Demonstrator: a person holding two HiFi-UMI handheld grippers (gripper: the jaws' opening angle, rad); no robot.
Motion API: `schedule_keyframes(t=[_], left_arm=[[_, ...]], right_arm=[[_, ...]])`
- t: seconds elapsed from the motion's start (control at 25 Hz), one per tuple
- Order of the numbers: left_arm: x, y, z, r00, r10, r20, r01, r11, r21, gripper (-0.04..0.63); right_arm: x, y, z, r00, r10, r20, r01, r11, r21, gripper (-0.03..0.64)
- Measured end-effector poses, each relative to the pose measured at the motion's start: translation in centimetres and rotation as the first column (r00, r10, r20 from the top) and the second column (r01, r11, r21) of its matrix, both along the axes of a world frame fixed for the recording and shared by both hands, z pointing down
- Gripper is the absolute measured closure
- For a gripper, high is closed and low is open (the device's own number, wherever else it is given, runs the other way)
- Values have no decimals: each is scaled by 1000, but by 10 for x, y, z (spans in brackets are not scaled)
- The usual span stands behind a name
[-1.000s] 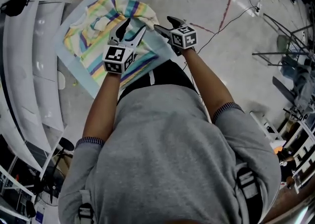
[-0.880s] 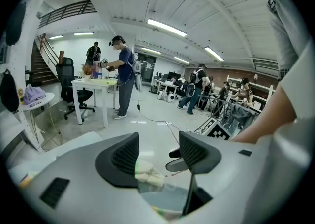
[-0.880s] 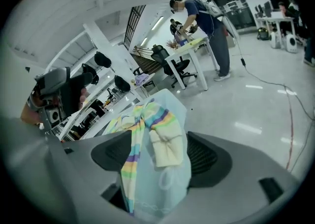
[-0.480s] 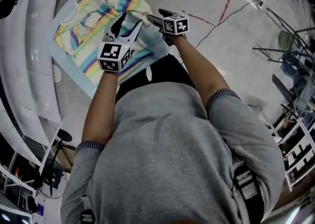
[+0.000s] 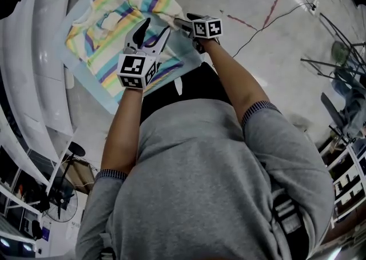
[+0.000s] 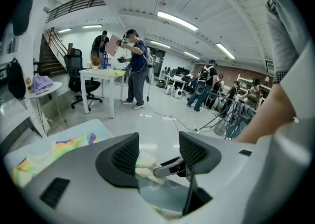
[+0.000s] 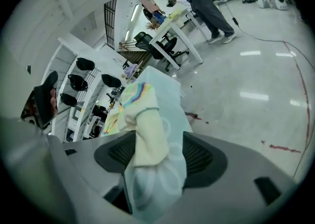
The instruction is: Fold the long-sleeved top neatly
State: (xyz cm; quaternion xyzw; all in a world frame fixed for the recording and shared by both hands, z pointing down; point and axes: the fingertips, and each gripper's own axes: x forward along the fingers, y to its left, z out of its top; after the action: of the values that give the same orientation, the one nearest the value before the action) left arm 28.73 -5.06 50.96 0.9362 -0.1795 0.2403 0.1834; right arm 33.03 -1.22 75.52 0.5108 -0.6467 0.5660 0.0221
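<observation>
Holds left tongs [image 6: 160, 145] spread, empty. Has just been closing right tongs [image 7: 158, 151], not yet pinching, round pale fold [image 7: 147, 142] of top [image 7: 130, 97]. May catch cover [image 7: 170, 92] beneath them, dragging it.

Your left forearm [image 5: 127, 122] and right forearm [image 5: 234, 79] reach forward and down, close together. Your left hand-held gripper [image 5: 155, 27] points ahead, its jaws standing well apart with nothing pressed between them. Your right hand-held gripper [image 5: 180, 21] angles across toward the left one. Its jaws have just been closing, with cream cloth of the long-sleeved top [image 7: 147, 139] between them, not plainly clamped.
</observation>
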Motion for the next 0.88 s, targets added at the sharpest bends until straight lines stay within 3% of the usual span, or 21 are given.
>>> schedule_keyframes(t=[0.08,0.2,0.4,0.56,0.88], left_arm=[[-3,0,3,1000,-7,8,7,1000,-4,313],[-9,-1,5,1000,-20,13,20,1000,-6,313],[-18,-3,4,999,-28,20,28,1000,-2,314],[-24,-7,-2,999,-31,11,31,999,8,314],[-41,-9,-29,999,-28,-31,30,998,55,314]], right_arm=[[-3,-2,-1,999,-9,31,8,1000,8,323],[-11,-5,-6,998,-50,33,49,998,44,405],[-6,-6,-16,998,-26,-57,29,998,54,565],[9,-5,-34,990,6,-138,3,998,66,574],[34,-8,-92,982,75,-174,-52,990,132,575]])
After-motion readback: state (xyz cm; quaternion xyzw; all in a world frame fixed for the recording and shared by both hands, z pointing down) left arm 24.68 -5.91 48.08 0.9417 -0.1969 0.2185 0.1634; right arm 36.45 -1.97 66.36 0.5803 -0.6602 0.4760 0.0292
